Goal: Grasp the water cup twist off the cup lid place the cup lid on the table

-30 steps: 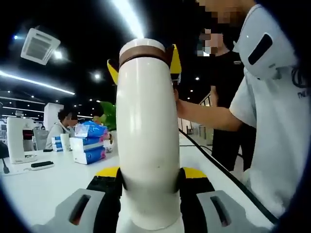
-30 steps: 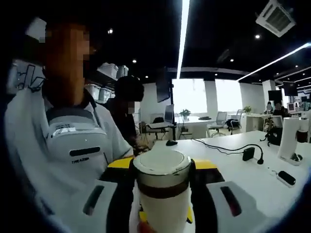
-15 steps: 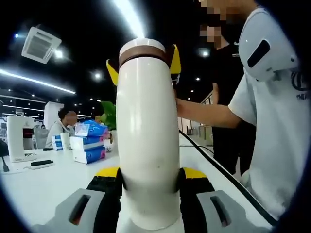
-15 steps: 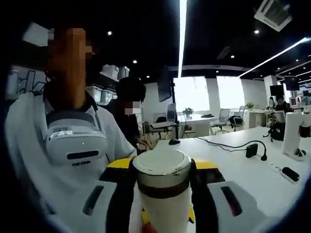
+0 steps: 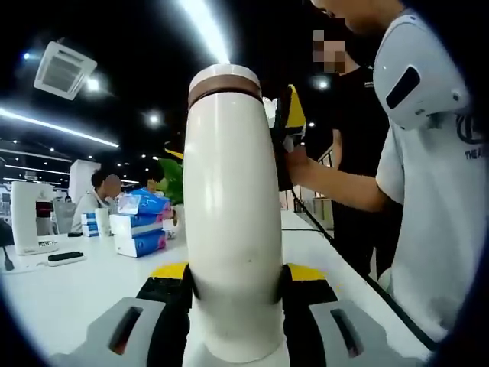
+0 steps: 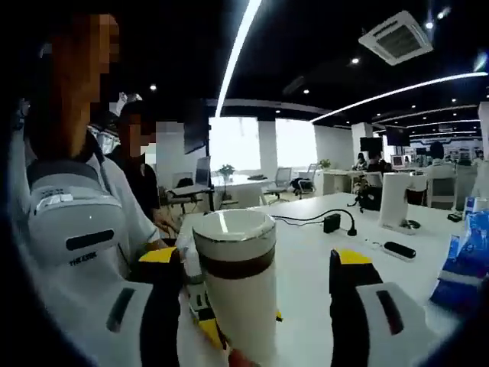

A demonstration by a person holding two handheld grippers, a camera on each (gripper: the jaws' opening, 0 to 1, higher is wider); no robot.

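Note:
A tall white water cup (image 5: 231, 229) with a brown band stands upright, and my left gripper (image 5: 235, 277) is shut around its lower body. Its white lid (image 5: 224, 75) sits on top of the band. My right gripper (image 5: 288, 126) shows beside the lid on the right, a yellow-tipped jaw next to the band. In the right gripper view the lid (image 6: 233, 232) and cup (image 6: 238, 306) stand between the spread jaws of my right gripper (image 6: 257, 258), close to the left jaw and well apart from the right one. That gripper is open.
A white table (image 5: 69, 287) lies below, with blue tissue packs (image 5: 139, 223), a white appliance (image 5: 29, 218) and a black cable (image 5: 321, 233). A person in a white shirt (image 5: 435, 199) stands close on the right. A power adapter (image 6: 332, 223) and a blue pack (image 6: 463, 260) lie on the table.
My right gripper's jaws, shut on the lid before, have spread apart and let go of it. It has also swung round the lid. The left gripper still holds the cup.

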